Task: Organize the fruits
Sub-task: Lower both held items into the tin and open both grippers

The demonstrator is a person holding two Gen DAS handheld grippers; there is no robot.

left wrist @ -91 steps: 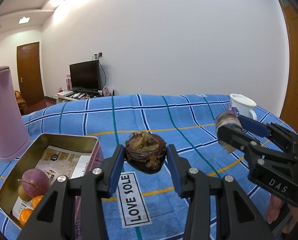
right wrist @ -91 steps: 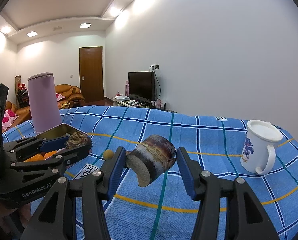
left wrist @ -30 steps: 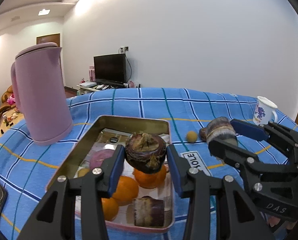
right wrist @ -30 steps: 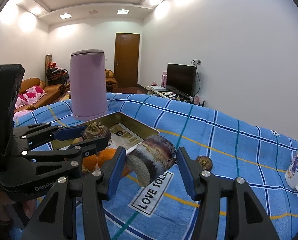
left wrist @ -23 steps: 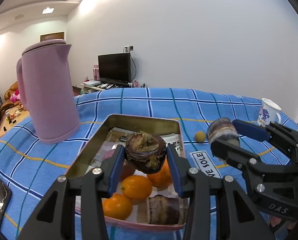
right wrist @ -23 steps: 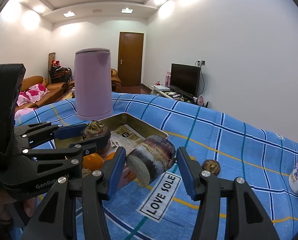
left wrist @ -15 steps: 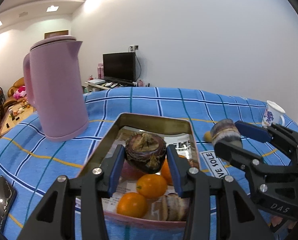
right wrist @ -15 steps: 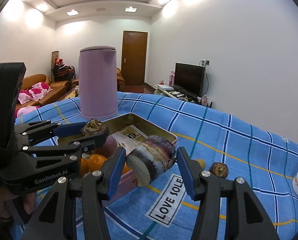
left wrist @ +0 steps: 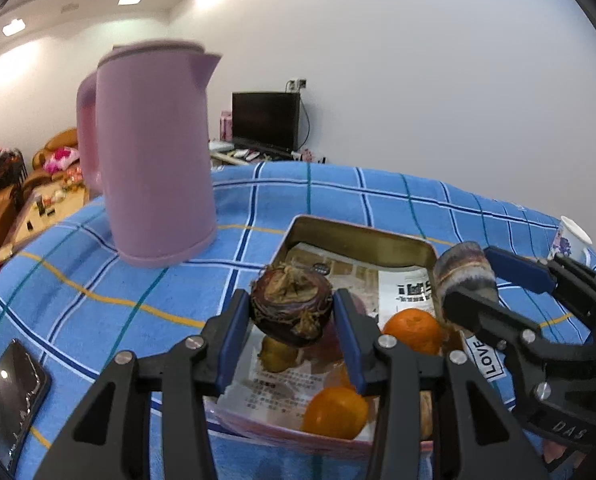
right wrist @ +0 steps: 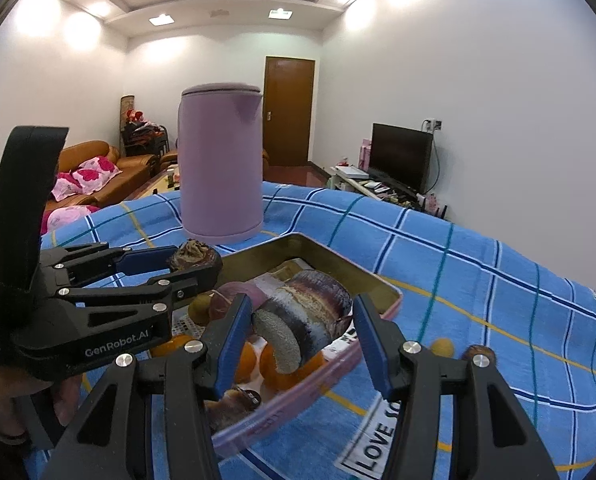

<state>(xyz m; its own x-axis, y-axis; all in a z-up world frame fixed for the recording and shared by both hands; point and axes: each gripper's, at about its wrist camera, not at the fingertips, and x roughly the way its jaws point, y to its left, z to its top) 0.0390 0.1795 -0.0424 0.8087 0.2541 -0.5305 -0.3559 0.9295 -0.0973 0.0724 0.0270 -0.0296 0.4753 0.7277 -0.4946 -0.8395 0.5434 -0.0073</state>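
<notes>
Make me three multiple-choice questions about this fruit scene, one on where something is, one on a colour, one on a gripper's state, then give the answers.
1. Where does the kettle stand?
A. inside the tin
B. on the checked cloth beside the tin
C. on the floor

2. What colour is the kettle?
A. green
B. white
C. pinkish purple

3. What is the left gripper doing?
A. clamping a dark round fruit
B. hanging open
C. gripping the mug

Answers: 1 B, its base sits on the cloth outside the tin. 2 C, its whole body shows that colour. 3 A, the dark round fruit sits between its pads.
</notes>
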